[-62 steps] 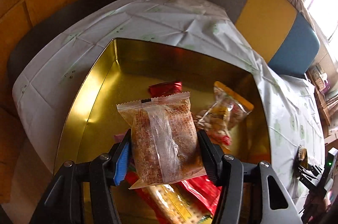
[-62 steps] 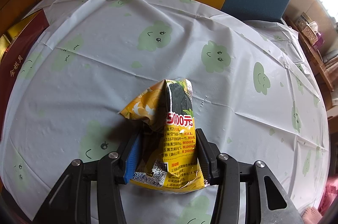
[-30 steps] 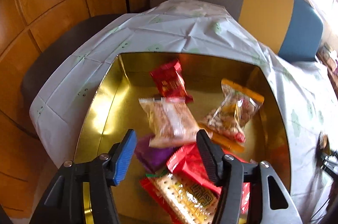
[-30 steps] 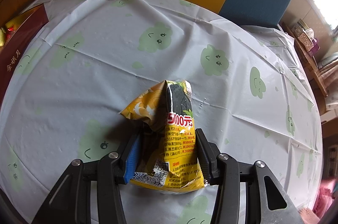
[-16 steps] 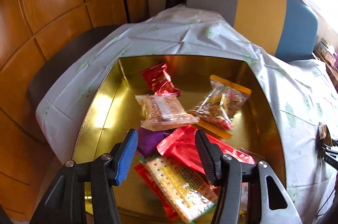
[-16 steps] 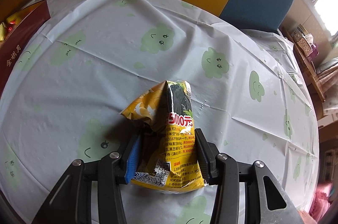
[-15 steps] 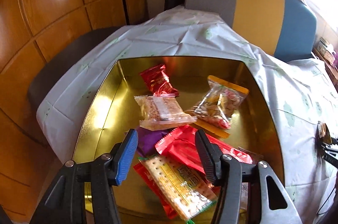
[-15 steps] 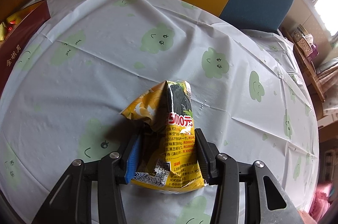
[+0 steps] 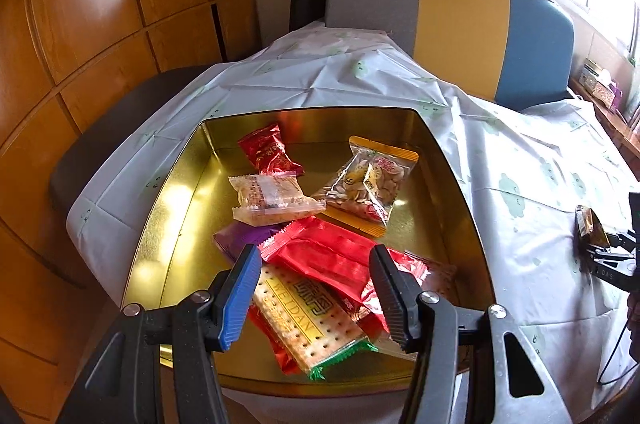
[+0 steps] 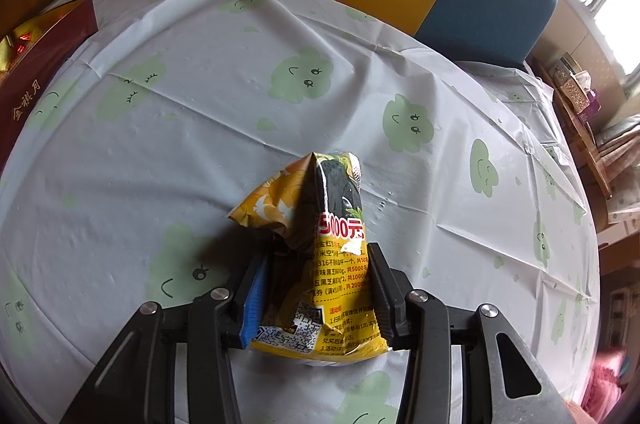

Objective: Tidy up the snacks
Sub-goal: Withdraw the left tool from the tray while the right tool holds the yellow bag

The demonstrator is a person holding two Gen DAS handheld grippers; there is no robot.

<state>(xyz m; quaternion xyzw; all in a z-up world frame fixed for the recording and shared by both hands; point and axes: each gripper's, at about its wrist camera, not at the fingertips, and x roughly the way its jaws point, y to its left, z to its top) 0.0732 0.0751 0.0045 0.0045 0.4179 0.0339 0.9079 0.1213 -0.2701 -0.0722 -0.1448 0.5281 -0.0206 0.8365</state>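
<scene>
One gold metal tin (image 9: pixel 168 224) holds about seven wrapped snack packets: three red, one purple, two clear, one cracker pack. One yellow foil snack bag (image 10: pixel 320 256) sits between one gripper's two fingers.

bright window glare, fisheye-warped edges

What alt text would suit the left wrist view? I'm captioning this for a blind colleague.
The open, empty left gripper hovers over a gold tin of snack packets on a table with a pale cloth. Inside lie a cracker pack, red wrappers, a nut bag, a clear-wrapped cake and a purple packet.
</scene>
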